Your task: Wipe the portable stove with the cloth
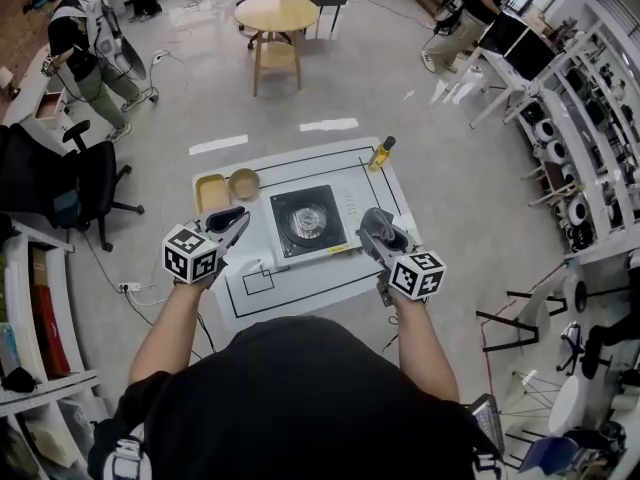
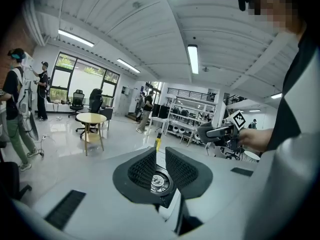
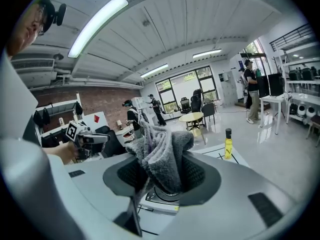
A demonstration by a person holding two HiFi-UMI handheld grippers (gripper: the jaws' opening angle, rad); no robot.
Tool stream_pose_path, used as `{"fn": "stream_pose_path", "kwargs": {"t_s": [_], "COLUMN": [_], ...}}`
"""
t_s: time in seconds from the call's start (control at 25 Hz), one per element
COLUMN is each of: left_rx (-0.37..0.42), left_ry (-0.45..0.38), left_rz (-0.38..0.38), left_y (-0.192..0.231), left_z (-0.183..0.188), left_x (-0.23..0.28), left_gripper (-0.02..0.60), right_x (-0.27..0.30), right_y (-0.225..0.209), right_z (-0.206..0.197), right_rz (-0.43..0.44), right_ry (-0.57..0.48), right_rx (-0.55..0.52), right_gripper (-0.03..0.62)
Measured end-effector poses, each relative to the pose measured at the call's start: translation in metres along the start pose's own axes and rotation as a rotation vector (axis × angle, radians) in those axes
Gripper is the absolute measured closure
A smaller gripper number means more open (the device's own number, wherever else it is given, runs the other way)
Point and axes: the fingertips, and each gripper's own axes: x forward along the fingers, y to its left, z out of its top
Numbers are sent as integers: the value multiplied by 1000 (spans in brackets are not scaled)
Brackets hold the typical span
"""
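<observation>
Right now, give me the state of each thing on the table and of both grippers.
Right gripper: jaws shut on the cloth.
Left gripper: jaws slightly apart, empty.
Cloth: bunched, held off the table.
Stove: flat on the table, burner bare.
Bottle: upright, capped.
Bowl: upright.
Tray: flat, nothing on it.

Bright ceiling tube lighting; sharp focus; gripper views fisheye-warped, edges dark

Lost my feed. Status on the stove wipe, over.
Right gripper shut on cloth, by stove, right side. Left gripper open, empty. Stove top bare; bottle, bowl, tray stand off it.
</observation>
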Motion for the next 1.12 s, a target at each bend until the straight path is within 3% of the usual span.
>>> {"fn": "stream_pose_path", "kwargs": {"t_s": [0.44,1.12], "left_rx": [-29,-74], "left_ry": [-27,-67], "left_rz": [59,250], "left_y": [37,28], "left_z": [7,28], "left_x": [-11,46], "left_gripper": [508,508], "right_x": [55,97], "right_y": [10,-72], "right_z": [12,56], "right_rz": [83,282], "right_ry": [61,77], "right_rx": [-59,-102], "right_gripper": [391,390]}}
